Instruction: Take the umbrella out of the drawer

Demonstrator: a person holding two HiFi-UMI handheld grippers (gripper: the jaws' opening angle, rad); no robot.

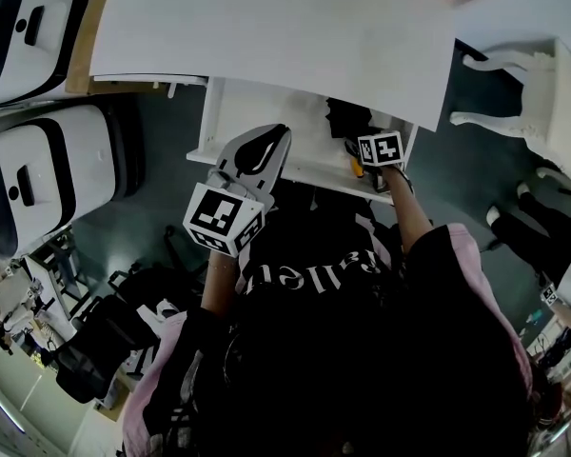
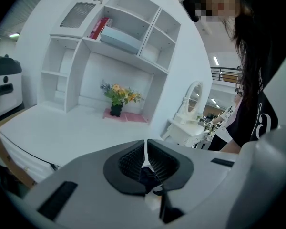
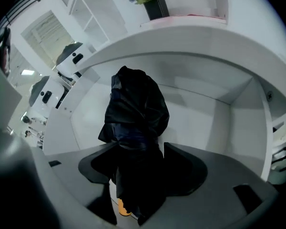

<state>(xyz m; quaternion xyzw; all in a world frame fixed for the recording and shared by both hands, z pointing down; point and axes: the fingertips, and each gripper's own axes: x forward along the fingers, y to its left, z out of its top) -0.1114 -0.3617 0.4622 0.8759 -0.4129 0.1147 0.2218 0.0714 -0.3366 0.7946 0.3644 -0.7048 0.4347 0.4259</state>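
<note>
A black folded umbrella point(image 3: 133, 123) lies in the open white drawer point(image 3: 200, 113) under the desk; in the head view the umbrella point(image 1: 347, 122) sits in the right part of the drawer point(image 1: 295, 169). My right gripper point(image 3: 139, 146) reaches steeply down into the drawer, open wide, with the umbrella's lower end between its jaws and a gap at the right pad. A small orange part point(image 3: 124, 208) shows under the fabric. In the head view the right gripper point(image 1: 362, 155) is mostly hidden behind its marker cube. My left gripper point(image 1: 278, 131) hovers over the drawer's left front, shut and holding nothing point(image 2: 146, 142).
The white desk top point(image 1: 266, 27) overhangs the drawer's back. A shelf unit with a flower pot point(image 2: 117, 97) stands on the desk. White rounded cases point(image 1: 38, 174) stand at the left, dark bags point(image 1: 105, 331) lie on the floor, and a white chair point(image 1: 533, 84) is at the right.
</note>
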